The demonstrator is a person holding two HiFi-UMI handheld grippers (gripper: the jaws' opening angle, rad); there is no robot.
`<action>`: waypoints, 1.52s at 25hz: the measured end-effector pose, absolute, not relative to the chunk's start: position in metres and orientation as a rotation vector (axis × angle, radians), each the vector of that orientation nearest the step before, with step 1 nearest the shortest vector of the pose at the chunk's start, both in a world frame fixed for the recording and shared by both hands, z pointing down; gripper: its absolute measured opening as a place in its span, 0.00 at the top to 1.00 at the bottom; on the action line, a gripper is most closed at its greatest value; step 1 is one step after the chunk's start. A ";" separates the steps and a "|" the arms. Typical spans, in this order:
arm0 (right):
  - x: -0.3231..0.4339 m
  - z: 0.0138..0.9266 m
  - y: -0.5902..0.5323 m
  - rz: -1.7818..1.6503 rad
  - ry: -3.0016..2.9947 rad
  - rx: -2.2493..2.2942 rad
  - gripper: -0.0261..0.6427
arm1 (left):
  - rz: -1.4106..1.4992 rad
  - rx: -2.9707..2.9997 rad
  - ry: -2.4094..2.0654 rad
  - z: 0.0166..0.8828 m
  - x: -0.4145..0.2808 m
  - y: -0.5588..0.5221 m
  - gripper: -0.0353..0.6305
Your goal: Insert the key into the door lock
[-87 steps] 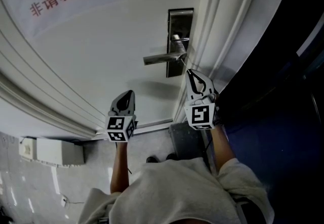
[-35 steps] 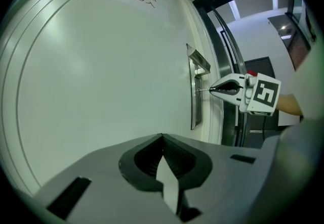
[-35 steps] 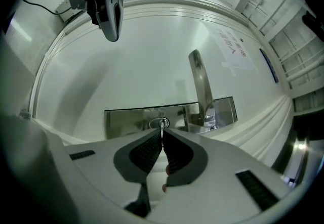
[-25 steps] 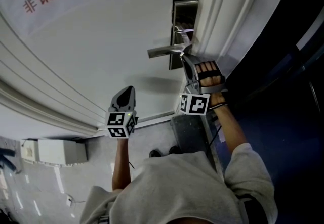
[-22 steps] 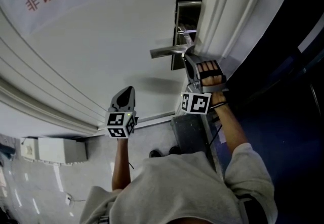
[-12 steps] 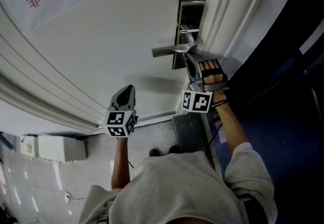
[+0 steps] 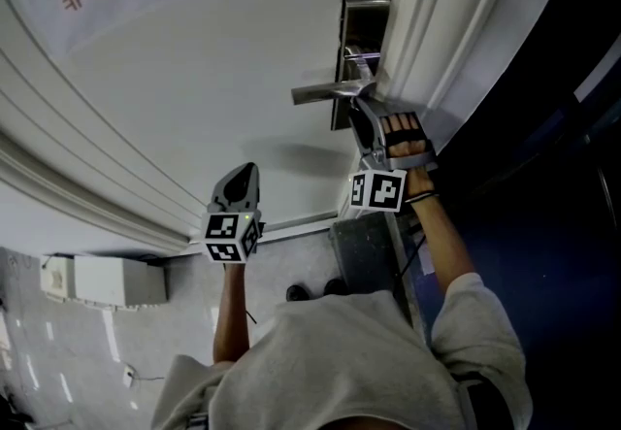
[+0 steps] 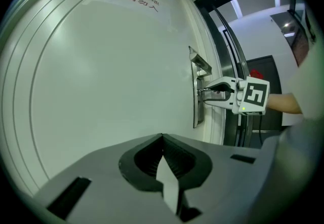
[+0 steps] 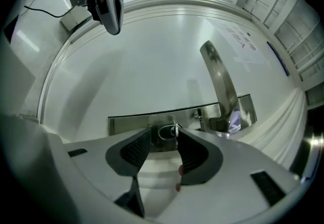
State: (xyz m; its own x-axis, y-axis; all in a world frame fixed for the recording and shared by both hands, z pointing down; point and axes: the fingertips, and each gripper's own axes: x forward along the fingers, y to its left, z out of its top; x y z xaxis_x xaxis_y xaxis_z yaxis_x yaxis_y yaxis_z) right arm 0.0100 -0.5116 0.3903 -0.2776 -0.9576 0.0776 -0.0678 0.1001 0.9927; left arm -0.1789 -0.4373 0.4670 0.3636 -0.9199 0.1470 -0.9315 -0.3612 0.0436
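Since my right tool (image 9: 163,139) has just been opening and now stands wide, jaws clear of the key (image 9: 170,131) between them, I judge insertion done: the small bright metal key head sits at the lock plate (image 9: 126,119) beside the lever handle (image 9: 218,74). Next: withdraw straight back without snagging it. My left tool (image 8: 162,142) hangs closed, empty, well apart

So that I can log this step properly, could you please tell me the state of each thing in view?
Key: looks seated in the lock, its ring between the right jaws, not pinched.
Right gripper: open, jaws just been opening around the key.
Left gripper: shut, empty, apart from the lock.
Door handle: level, untouched.
Door: seems closed against its frame.
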 end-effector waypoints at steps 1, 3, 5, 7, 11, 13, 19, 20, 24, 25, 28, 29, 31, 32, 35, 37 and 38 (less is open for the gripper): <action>0.010 0.390 -0.512 -1.300 -1.513 1.057 0.72 | 0.149 2.493 -1.700 0.467 -0.178 -0.436 0.92; 0.010 0.390 -0.511 -1.296 -1.512 1.056 0.72 | 0.151 2.494 -1.696 0.468 -0.176 -0.434 0.92; 0.011 0.389 -0.511 -1.293 -1.512 1.057 0.72 | 0.152 2.497 -1.691 0.468 -0.174 -0.433 0.92; 0.012 0.389 -0.508 -1.291 -1.518 1.067 0.72 | 0.153 2.501 -1.687 0.468 -0.172 -0.433 0.92; 0.018 0.386 -0.491 -1.302 -1.535 1.116 0.72 | 0.169 2.509 -1.694 0.467 -0.174 -0.434 0.92; 0.021 0.385 -0.482 -1.302 -1.550 1.138 0.72 | 0.168 2.507 -1.698 0.466 -0.176 -0.436 0.92; 0.033 0.399 -0.472 -1.274 -1.547 1.145 0.75 | 0.170 2.511 -1.678 0.470 -0.169 -0.438 0.92; 0.035 0.400 -0.471 -1.276 -1.547 1.152 0.78 | 0.170 2.513 -1.673 0.470 -0.167 -0.438 0.92; 0.038 0.400 -0.463 -1.307 -1.566 1.180 0.90 | 0.170 2.523 -1.653 0.471 -0.158 -0.441 0.92; 0.038 0.401 -0.462 -1.307 -1.574 1.180 0.91 | 0.171 2.526 -1.649 0.471 -0.156 -0.441 0.92; 0.039 0.406 -0.462 -1.283 -1.592 1.172 0.92 | 0.175 2.530 -1.643 0.472 -0.153 -0.443 0.92; 0.040 0.407 -0.462 -1.273 -1.601 1.174 0.92 | 0.176 2.530 -1.643 0.472 -0.152 -0.443 0.92; 0.042 0.407 -0.463 -1.245 -1.631 1.190 0.92 | 0.177 2.529 -1.644 0.473 -0.152 -0.445 0.92; 0.043 0.407 -0.463 -1.222 -1.656 1.202 0.92 | 0.177 2.528 -1.645 0.473 -0.152 -0.445 0.92; 0.047 0.409 -0.463 -1.108 -1.767 1.257 0.92 | 0.174 2.527 -1.649 0.471 -0.153 -0.447 0.92; 0.049 0.412 -0.462 -1.002 -1.857 1.311 0.92 | 0.171 2.523 -1.655 0.470 -0.155 -0.447 0.92; 0.050 0.414 -0.461 -0.936 -1.909 1.343 0.92 | 0.167 2.521 -1.659 0.470 -0.156 -0.447 0.92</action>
